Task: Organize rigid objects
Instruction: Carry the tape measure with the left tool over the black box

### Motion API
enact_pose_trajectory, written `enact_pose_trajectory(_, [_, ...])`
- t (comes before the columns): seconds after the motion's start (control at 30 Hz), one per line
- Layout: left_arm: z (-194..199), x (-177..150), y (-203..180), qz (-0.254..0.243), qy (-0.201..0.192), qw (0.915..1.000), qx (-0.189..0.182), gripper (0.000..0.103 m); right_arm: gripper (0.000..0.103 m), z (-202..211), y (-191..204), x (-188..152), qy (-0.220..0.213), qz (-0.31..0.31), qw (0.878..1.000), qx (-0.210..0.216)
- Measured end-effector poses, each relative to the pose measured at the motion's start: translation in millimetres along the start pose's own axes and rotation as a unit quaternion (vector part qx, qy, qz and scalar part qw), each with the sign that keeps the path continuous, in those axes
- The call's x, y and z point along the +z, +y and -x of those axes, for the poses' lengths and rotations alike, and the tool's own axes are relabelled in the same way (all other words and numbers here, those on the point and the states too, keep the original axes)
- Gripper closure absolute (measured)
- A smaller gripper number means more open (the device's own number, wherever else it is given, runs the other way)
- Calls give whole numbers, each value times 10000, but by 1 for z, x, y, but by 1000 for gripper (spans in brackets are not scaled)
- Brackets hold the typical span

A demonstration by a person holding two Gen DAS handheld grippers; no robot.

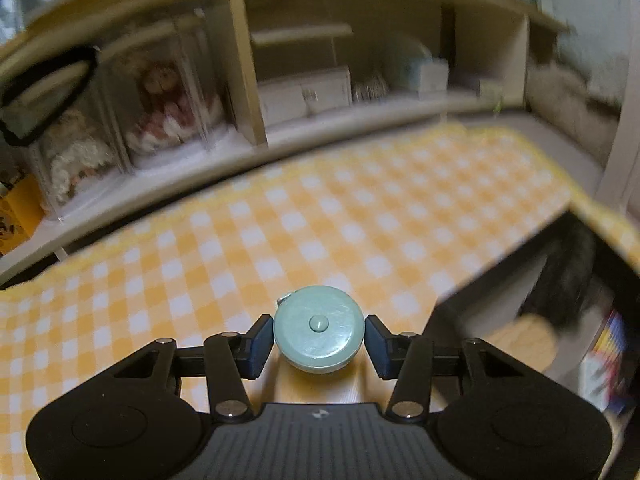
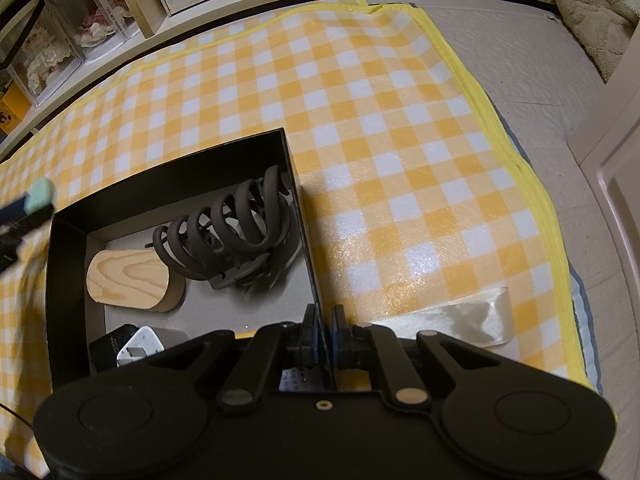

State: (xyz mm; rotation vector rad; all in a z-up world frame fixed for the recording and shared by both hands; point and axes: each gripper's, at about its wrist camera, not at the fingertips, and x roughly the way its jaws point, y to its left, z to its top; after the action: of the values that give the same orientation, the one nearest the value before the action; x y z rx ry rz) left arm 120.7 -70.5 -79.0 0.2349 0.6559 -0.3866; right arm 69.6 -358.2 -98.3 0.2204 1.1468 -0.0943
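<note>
Left fingers clamp a mint-green disc above the mat; right fingers pinch the wall of the black box.

At the left, the left gripper [image 1: 319, 340] has its fingers [image 1: 260, 346] pressed on either side of a round mint-green disc [image 1: 319, 328], held clear above the yellow-checked mat [image 1: 320, 208], with blurred shelves [image 1: 248, 60] behind. Further right, the open black box [image 2: 288, 152] sits on the mat and holds a light wooden block [image 2: 128, 280], a dark brown claw hair clip [image 2: 236, 232] beside it, and a small white item [image 2: 140, 348] near the front corner. The right gripper [image 2: 322, 332] is nearly closed, its fingers [image 2: 339, 324] nipping the box's right wall. Just right of it lies a cream satin ribbon [image 2: 452, 320].
</note>
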Motion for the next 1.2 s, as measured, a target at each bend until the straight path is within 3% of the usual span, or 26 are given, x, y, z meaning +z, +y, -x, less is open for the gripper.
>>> enact_pose_trajectory(0.27, [52, 27, -14, 267, -763, 9961, -353, 53, 96, 0, 1, 0, 1, 0, 10000, -4])
enact_pose_trajectory(0.53, [71, 32, -42, 278, -926, 9918, -838, 53, 95, 0, 1, 1, 2, -5, 10000, 0])
enact_pose_trajectory(0.8, [54, 16, -100, -161, -621, 9854, -1579, 53, 95, 0, 1, 1, 2, -7, 10000, 2])
enact_pose_trajectory(1.07, [27, -1, -128, -659, 52, 9812, -1814, 53, 95, 0, 1, 1, 0, 12, 10000, -11])
enact_pose_trajectory(1.2, [22, -3, -134, -853, 191, 9769, -1951, 53, 95, 1, 1, 0, 3, -4, 10000, 0])
